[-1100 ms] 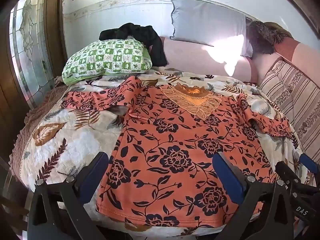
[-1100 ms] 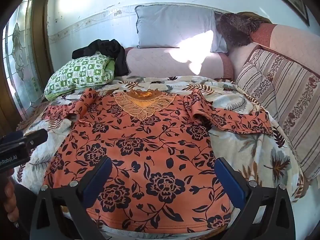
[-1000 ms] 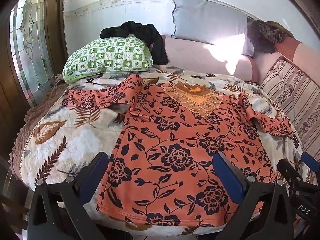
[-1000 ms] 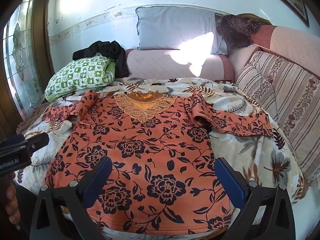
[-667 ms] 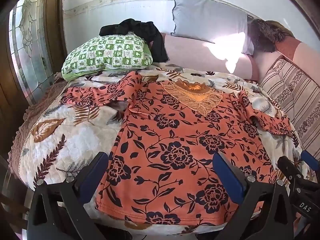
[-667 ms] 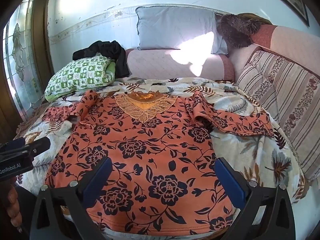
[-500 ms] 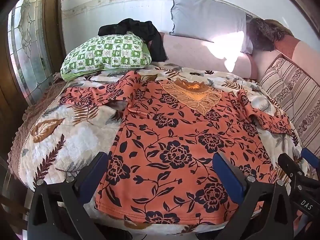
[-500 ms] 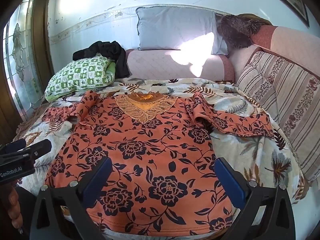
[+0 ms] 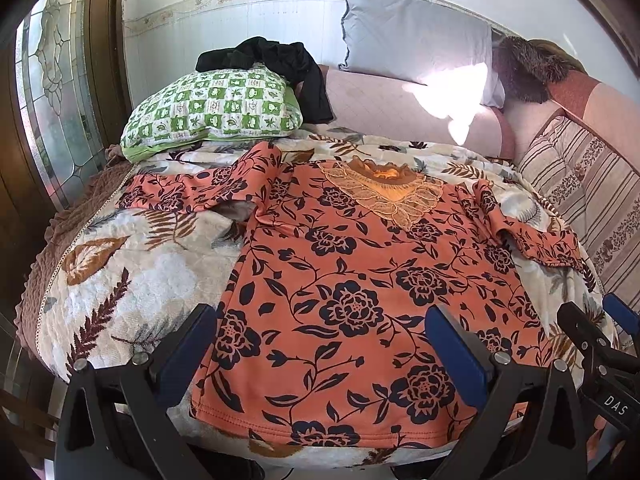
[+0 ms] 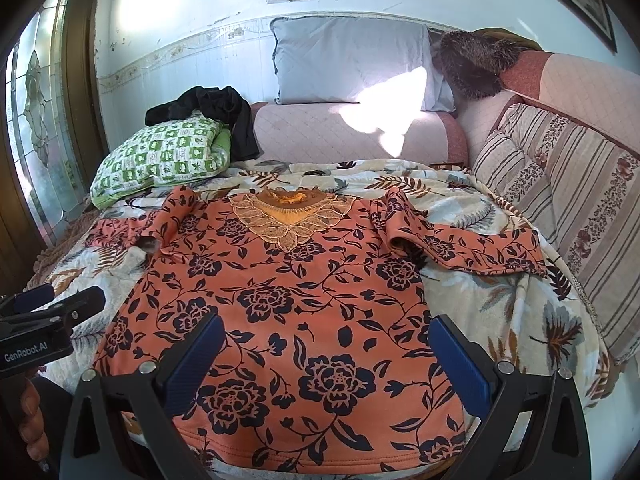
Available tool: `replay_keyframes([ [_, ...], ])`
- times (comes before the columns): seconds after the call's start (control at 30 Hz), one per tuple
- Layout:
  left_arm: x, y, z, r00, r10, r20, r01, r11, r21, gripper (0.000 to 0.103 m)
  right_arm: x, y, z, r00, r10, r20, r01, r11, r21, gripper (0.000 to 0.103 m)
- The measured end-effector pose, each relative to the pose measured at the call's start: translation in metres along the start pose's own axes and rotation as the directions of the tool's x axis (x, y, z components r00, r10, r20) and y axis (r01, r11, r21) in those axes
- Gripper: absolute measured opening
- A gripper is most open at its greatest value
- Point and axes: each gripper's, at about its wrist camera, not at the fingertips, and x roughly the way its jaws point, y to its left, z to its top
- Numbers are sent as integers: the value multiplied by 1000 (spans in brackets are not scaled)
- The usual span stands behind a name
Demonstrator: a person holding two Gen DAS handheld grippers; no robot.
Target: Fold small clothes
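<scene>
Though flat: floral orange blouse (image 9: 360, 280) (lace-yoked)

We see one orange long-sleeved top (image 9: 360, 280) with a dark floral print and a lace yoke (image 9: 390, 196) at the neckline. It lies flat, face up, hem nearest us, both sleeves spread outward and partly bunched at the shoulders.

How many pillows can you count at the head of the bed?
2: a green checked pillow at the left with black clothing draped over it, and a grey pillow upright against the wall. Others may be hidden.
</scene>
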Motion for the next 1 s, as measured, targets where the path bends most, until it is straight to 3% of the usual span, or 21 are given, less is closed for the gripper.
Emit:
replay_keyframes([
  [1.0,0,2,2,1000,-10,-6,10,1000,-4,103,1,0,6,1000,-10,3,10,1000,1,103],
])
